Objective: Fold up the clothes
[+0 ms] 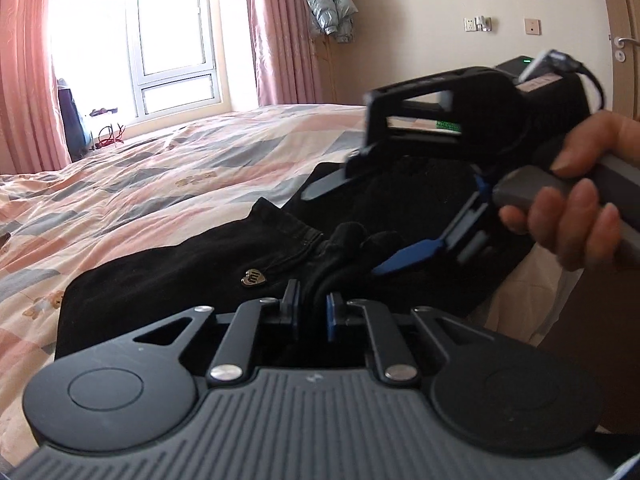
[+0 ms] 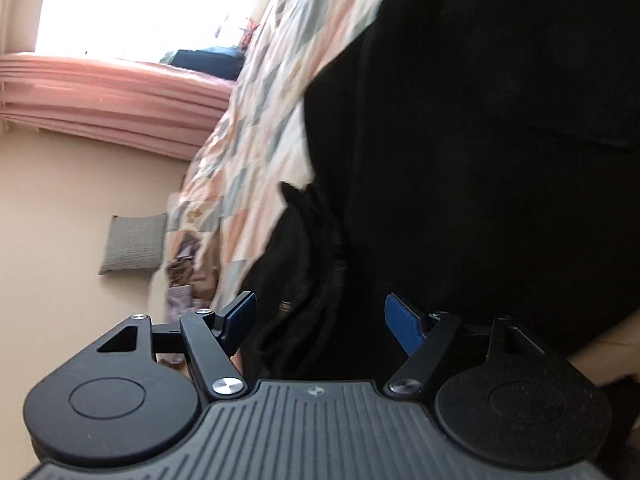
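A black garment [image 1: 180, 280] with a small heart-shaped metal charm [image 1: 251, 279] lies on the bed. My left gripper [image 1: 314, 308] is shut on a bunched fold of the black garment near its waistband. My right gripper [image 1: 360, 224] shows in the left wrist view, open, tilted, hovering just above the garment to the right. In the right wrist view the right gripper [image 2: 320, 316] is open with its blue pads wide apart over the black garment [image 2: 480, 140], and a seamed edge [image 2: 308, 280] lies between the pads.
The bed has a pink, grey and cream patchwork quilt [image 1: 160, 168]. Pink curtains [image 1: 24, 60] frame a bright window [image 1: 132, 40]. A grey-blue jacket [image 1: 330, 0] hangs on the far wall. A door [image 1: 626, 40] is at right. A grey cushion [image 2: 134, 244] is beside the bed.
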